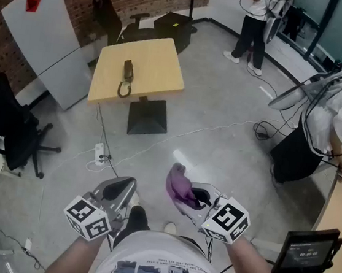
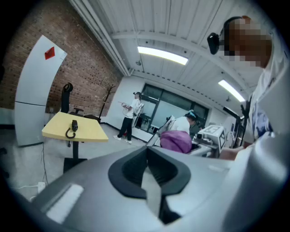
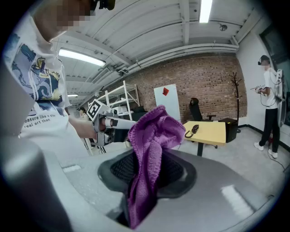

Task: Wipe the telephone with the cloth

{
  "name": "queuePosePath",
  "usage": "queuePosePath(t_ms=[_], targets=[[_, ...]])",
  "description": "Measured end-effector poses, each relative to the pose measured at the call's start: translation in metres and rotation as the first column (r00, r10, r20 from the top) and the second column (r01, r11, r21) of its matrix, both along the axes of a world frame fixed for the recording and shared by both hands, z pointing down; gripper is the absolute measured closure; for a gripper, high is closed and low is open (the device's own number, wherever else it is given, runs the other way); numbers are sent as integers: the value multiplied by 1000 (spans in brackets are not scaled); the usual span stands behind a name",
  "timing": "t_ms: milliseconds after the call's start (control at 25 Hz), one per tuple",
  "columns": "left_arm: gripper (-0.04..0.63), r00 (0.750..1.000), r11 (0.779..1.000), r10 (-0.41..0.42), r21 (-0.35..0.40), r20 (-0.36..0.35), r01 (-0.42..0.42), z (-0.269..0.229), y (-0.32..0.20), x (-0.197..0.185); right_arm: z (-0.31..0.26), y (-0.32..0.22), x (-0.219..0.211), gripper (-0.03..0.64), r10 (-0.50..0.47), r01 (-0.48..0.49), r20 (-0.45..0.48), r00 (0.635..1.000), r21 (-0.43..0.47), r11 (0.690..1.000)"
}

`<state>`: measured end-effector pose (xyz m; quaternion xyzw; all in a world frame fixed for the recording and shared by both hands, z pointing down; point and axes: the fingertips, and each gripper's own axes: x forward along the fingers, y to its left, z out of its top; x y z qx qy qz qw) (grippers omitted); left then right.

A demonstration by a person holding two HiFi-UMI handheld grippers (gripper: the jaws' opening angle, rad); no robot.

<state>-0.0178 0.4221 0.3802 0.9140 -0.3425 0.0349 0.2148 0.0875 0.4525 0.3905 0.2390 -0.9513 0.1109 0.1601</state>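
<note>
Right tongs (image 1: 180, 183) at lower centre are clamped on the purple cloth (image 3: 152, 154), most of it bunched loose above the pinch. Left tongs (image 1: 124, 189) beside them are fully closed with nothing between them. The telephone (image 1: 127, 78) lies well away in the upper left, on the near-left part of the yellow table (image 1: 161, 63), its cord curled toward the edge. Trouble spots: a white cable (image 1: 158, 139) and power strip (image 1: 99, 153) cross the floor between here and that table, so a snagged foot looks possible on the walk in. The handset looks light, so a firm wipe could shove it off the near edge unless the free tongs steady it. And that floppy bunch may slip out of the pinch
</note>
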Motion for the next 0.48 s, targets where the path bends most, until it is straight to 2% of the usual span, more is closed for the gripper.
queuePosePath(t_ms=[160, 480], targets=[[591, 1000, 1000, -3, 17, 6, 3, -5, 7, 10, 0, 9, 6, 505, -3, 3, 1, 1000, -3, 1000], [591, 1000, 1000, 0, 5, 25, 0, 2, 8, 14, 9, 16, 16, 503, -17, 16, -8, 1000, -42, 999]])
